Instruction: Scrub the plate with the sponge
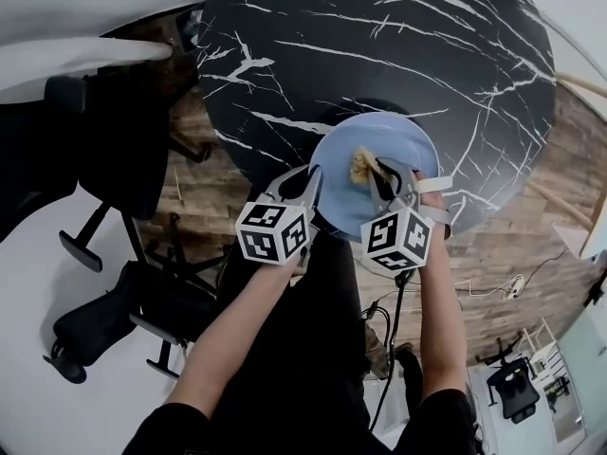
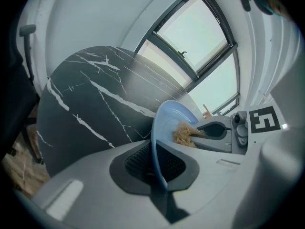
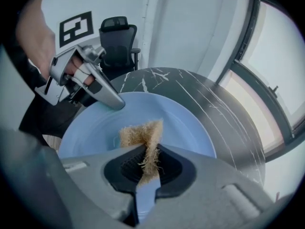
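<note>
A light blue plate [image 1: 403, 145] is held tilted over the near edge of the black marble table [image 1: 379, 55]. My left gripper [image 1: 313, 190] is shut on the plate's left rim [image 2: 156, 151], with the rim pinched edge-on between the pads. A tan, fibrous sponge [image 3: 143, 136] lies against the plate's face [image 3: 181, 123], and my right gripper [image 3: 145, 168] is shut on it. In the head view the sponge [image 1: 361, 167] sits near the plate's middle, just ahead of the right gripper [image 1: 384, 180]. From the left gripper view the sponge [image 2: 182, 134] shows beside the right gripper's fingers [image 2: 217, 130].
Black office chairs stand on the floor at the left [image 1: 104, 254] and another behind the table [image 3: 119, 42]. A cable [image 1: 398, 349] hangs from the right gripper. Large windows [image 2: 200, 42] lie beyond the table. Wood flooring shows around the table's base.
</note>
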`<state>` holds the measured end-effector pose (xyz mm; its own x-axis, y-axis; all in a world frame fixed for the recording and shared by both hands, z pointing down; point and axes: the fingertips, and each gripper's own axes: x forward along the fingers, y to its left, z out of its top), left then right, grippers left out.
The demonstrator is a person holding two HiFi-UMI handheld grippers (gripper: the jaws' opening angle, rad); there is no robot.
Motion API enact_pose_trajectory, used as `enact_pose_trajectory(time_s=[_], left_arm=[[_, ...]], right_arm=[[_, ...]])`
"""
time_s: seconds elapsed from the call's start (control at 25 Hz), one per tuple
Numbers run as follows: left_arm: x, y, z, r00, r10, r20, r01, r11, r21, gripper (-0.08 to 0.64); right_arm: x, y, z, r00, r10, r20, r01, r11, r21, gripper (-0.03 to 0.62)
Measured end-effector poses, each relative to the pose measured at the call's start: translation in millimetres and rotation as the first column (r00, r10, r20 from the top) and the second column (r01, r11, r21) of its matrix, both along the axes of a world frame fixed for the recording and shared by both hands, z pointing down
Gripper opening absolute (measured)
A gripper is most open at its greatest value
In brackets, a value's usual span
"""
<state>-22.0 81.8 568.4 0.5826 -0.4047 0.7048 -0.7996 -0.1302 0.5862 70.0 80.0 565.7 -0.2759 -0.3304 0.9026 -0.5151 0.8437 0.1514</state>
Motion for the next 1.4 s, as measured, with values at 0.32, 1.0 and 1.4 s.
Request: enact_pose_trajectory(time_s=[0.32, 1.0, 1.4], left_arm=[[0, 0, 0, 1.000, -0.006, -0.006, 0.006, 1.000, -0.004, 0.015], [-2, -2, 0, 0.998, -0.056, -0.019, 0.056, 0.998, -0.014, 0.015], [-3, -2, 0, 0.999, -0.051, -0.017, 0.051, 0.999, -0.007, 0.015]], right_arm=[[17, -40, -7, 0.996, 0.090, -0.023, -0.089, 0.994, 0.067, 0.037], [40, -20, -6, 0.983, 0.171, -0.065, -0.163, 0.981, 0.103, 0.035], [10, 60, -5, 0.995, 0.087, -0.049, -0.086, 0.996, 0.019, 0.035]])
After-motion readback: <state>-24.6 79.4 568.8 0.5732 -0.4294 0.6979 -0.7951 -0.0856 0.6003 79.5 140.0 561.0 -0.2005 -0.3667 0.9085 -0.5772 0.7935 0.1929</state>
